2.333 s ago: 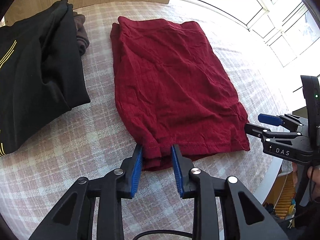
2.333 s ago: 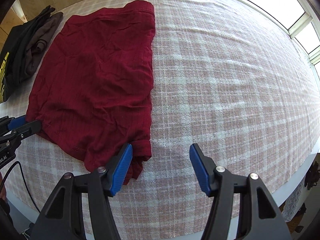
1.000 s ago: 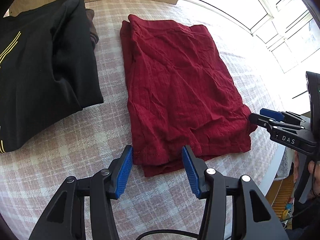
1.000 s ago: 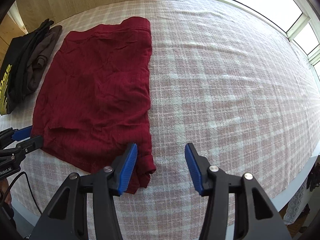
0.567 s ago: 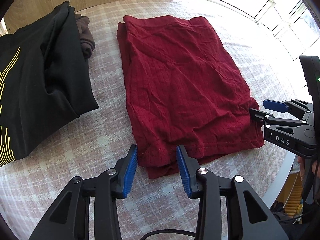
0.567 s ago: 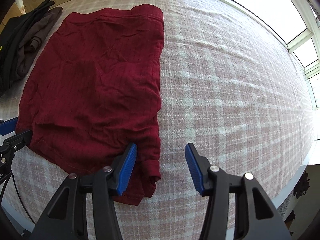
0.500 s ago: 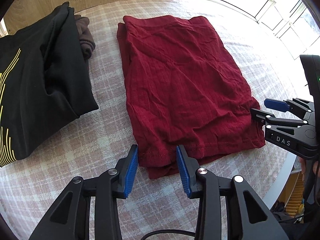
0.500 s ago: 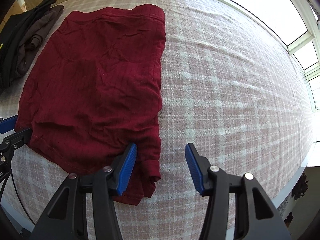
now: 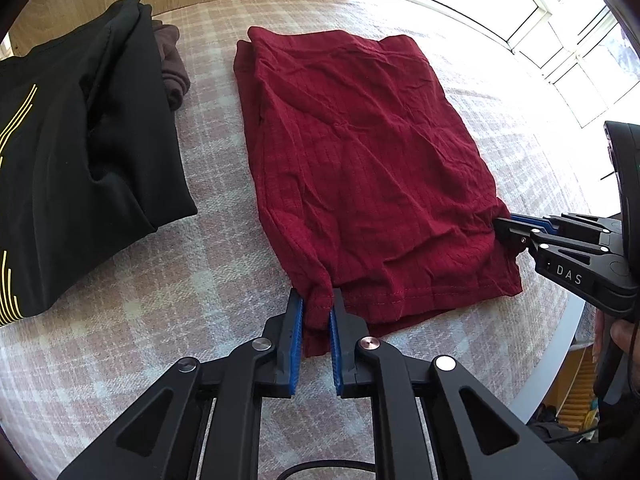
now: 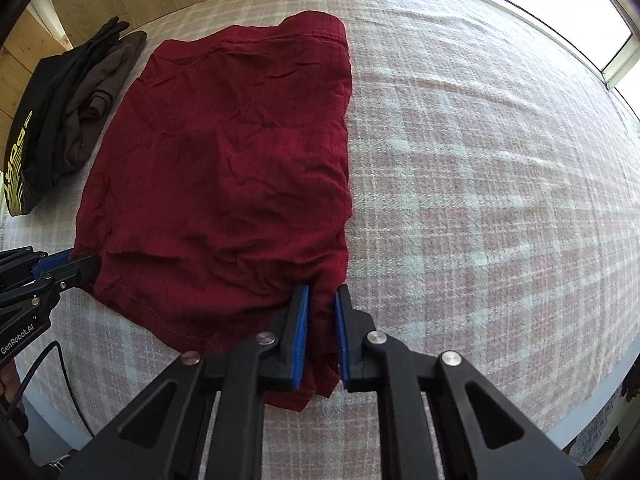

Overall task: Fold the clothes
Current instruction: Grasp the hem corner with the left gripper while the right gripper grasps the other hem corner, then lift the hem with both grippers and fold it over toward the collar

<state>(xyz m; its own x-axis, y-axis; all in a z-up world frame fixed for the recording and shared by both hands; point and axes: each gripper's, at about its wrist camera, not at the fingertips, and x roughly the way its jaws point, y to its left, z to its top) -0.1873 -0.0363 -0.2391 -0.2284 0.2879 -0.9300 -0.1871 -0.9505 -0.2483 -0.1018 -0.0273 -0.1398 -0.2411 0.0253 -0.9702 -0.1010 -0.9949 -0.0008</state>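
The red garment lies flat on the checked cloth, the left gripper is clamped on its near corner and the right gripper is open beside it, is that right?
Not quite. The right gripper is not open: the right wrist view shows it shut on the other near corner of the red garment. The rest holds: the left gripper is clamped on its corner, and the garment lies flat on the checked cloth.

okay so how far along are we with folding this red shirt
Done: the red garment lies flat as a narrowed rectangle on the plaid-covered table, and a folded black garment sits beside it. In hand: the left gripper and right gripper are each shut on a near corner of the red garment. Left: probably carrying that near edge to the far edge, then stacking it.
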